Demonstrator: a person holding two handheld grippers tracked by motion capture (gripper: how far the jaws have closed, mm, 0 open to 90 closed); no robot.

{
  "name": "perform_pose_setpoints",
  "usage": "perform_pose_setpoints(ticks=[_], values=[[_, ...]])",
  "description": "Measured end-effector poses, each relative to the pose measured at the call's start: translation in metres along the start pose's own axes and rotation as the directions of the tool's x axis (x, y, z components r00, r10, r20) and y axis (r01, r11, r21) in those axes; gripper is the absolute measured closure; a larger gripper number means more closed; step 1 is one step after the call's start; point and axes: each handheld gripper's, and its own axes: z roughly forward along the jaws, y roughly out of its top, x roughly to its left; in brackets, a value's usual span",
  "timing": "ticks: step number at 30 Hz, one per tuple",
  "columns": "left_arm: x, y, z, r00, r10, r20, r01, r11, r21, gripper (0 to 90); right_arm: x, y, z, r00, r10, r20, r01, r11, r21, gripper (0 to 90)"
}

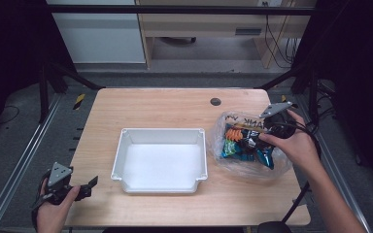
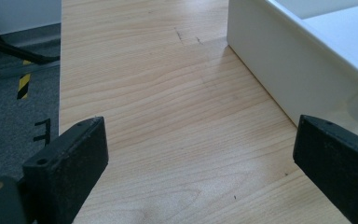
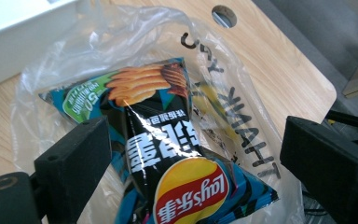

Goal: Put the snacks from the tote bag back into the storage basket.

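In the plastic bag [image 3: 242, 70], one chip packet [image 3: 168, 154]

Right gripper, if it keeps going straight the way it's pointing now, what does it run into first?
Most likely the chip packet inside the clear plastic bag. The right gripper has its jaws open to either side of the packet, which lies directly ahead; how much gap remains is unclear.

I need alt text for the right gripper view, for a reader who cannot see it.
A blue and black chip packet lies inside a clear plastic bag on a wooden table, between the right gripper's two open black jaws. A white tray's corner shows at top left.
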Motion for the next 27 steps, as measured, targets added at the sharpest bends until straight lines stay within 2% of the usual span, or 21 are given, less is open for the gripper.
perform_pose_setpoints(ticks=[2, 4, 6, 9, 16, 22, 27], values=[[0.0, 0.0, 0.0, 1.0, 0.0, -0.001, 0.0, 1.0, 0.0, 2.9, -0.005, 0.001, 0.007, 0.9993, -0.015, -0.034, 0.015, 1.0, 0.013, 10.6], [0.0, 0.0, 0.0, 1.0, 0.005, -0.001, -0.005, 1.0, 0.002, 2.9, -0.005, 0.001, 0.009, 0.9991, -0.02, -0.038, 0.021, 1.0, 0.023, 10.9], [0.0, 0.0, 0.0, 1.0, 0.008, 0.002, -0.008, 0.9999, 0.007, 2.9, -0.005, 0.002, 0.015, 0.9975, -0.029, -0.065, 0.031, 0.999, 0.036, 11.5], [-0.001, 0.0, 0.001, 1.0, 0.003, 0.004, -0.003, 1.0, 0.005, 2.9, -0.004, 0.003, 0.02, 0.9959, -0.053, -0.073, 0.057, 0.997, 0.055, 11.9], [-0.002, 0.0, 0.001, 0.9999, 0.012, 0.012, -0.012, 0.9999, 0.01, 3.0, -0.001, 0.007, 0.027, 0.9928, -0.075, -0.094, 0.08, 0.995, 0.06, 13.7], [-0.002, 0.0, 0.001, 0.9998, 0.017, 0.012, -0.017, 0.9998, 0.011, 3.0, 0.0, 0.008, 0.031, 0.9912, -0.066, -0.115, 0.075, 0.995, 0.07, 13.8], [-0.002, 0.0, 0.001, 0.9998, 0.015, 0.014, -0.015, 0.9998, 0.012, 3.1, 0.0, 0.007, 0.038, 0.9881, -0.078, -0.132, 0.093, 0.989, 0.111, 14.0]])
